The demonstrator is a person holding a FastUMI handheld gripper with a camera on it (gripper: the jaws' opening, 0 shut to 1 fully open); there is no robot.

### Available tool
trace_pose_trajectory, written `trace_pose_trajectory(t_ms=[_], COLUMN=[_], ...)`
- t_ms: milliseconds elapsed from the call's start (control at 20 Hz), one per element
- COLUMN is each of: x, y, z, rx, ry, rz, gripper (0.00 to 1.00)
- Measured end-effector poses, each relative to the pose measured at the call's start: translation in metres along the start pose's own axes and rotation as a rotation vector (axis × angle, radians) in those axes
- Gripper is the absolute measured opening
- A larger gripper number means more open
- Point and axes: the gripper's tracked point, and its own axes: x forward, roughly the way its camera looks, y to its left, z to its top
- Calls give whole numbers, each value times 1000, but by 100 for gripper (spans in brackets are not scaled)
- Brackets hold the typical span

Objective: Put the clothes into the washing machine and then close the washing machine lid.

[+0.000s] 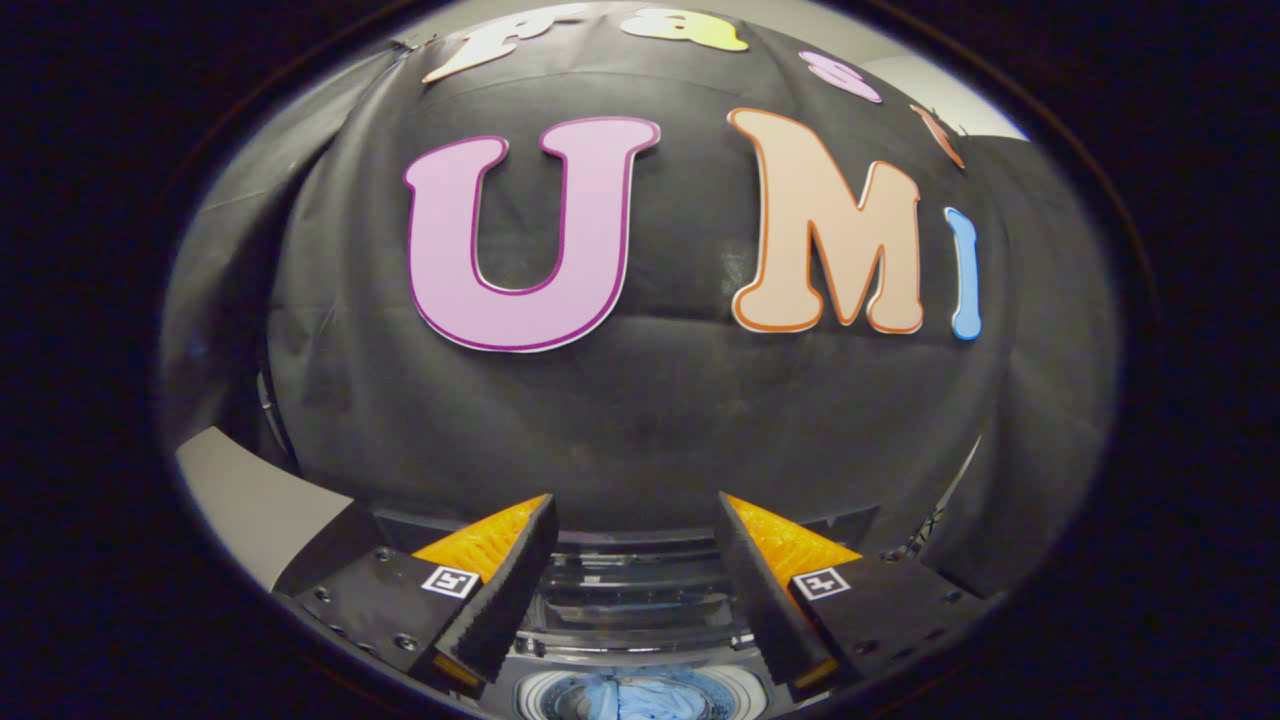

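Gaping fingers (520, 560), round drum (540, 692), crumpled blue clothes (640, 697)

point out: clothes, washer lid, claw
clothes (640, 697): gripper view, blue fabric in the drum.
washer lid (630, 585): gripper view, raised glass panel.
claw (635, 520): gripper view, open gap midway between fingertips.

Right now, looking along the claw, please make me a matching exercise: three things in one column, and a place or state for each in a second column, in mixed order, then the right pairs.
Things
1. claw
2. blue clothes
3. washing machine lid

Places or states
A. lying inside the round drum, below the fingers
B. open, with nothing between the fingers
C. raised, standing behind the drum, seen between the fingers

Right pairs: 1-B, 2-A, 3-C
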Motion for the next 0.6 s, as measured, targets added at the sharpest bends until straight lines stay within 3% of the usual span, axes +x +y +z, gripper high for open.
trace_pose_trajectory(t_ms=[50,250,600], x=[7,17,-28], y=[3,9,1], z=[-2,-17,-20], rx=[7,22,27], ry=[15,49,-31], rz=[-1,10,52], gripper=[98,98,98])
